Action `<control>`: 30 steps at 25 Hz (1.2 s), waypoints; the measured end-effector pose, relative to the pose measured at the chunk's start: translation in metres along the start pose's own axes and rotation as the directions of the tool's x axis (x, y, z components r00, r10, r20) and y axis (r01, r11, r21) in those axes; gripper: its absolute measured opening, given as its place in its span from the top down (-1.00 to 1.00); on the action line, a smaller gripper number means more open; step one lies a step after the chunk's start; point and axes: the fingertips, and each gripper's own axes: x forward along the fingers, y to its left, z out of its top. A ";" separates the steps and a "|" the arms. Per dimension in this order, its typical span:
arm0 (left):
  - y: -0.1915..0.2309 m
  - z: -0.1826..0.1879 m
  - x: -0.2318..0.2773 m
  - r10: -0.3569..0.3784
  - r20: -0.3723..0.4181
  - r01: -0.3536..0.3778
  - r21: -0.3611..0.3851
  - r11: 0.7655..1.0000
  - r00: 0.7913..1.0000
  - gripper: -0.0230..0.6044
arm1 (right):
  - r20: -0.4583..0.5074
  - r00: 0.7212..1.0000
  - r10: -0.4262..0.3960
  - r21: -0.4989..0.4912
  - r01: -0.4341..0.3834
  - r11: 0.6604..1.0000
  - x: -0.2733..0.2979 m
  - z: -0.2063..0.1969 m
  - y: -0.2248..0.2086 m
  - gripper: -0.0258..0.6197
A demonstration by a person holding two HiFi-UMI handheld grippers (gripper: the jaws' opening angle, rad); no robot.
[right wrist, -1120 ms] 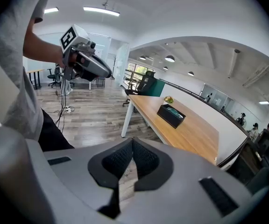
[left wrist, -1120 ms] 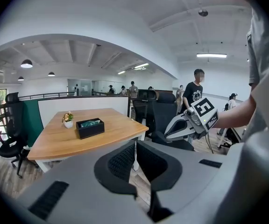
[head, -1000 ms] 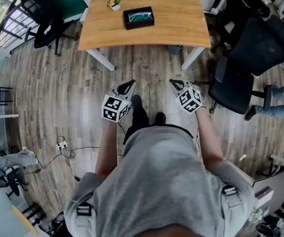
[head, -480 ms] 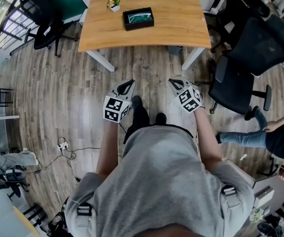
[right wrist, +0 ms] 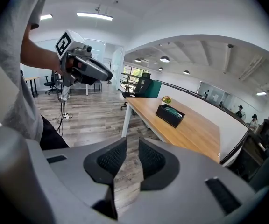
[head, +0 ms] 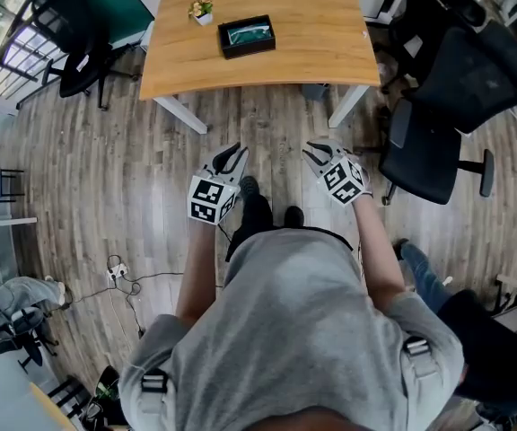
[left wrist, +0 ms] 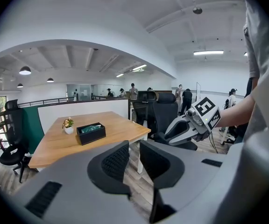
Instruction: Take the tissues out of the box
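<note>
Open floor point(head: 276, 119) reaches the table point(head: 321, 25); chair point(head: 438, 133) crowds right.

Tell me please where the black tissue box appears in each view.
Head view: the black tissue box at top centre, on the wooden table.
Left gripper view: the box left of centre, on the table.
Right gripper view: the box right of centre.
Shared landmark: the small potted plant beside it.

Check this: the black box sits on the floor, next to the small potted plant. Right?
No. The head view shows the box on the wooden table, not on the floor. It does sit next to the plant.
</note>
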 end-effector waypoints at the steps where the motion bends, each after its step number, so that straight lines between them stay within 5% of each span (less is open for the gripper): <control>1: -0.001 0.000 0.001 -0.004 0.002 0.004 0.002 1.000 1.000 0.68 | 0.002 1.000 -0.003 0.001 0.003 1.000 0.000 -0.001 0.000 0.64; 17: 0.011 0.003 0.010 -0.014 0.001 0.014 0.010 1.000 1.000 0.29 | 0.006 0.999 -0.036 0.028 0.036 0.999 0.010 0.001 -0.013 0.16; 30: 0.049 0.008 0.027 -0.053 0.002 0.053 0.003 0.999 0.999 0.16 | -0.026 0.997 -0.070 0.046 0.071 0.996 0.039 0.014 -0.032 -0.16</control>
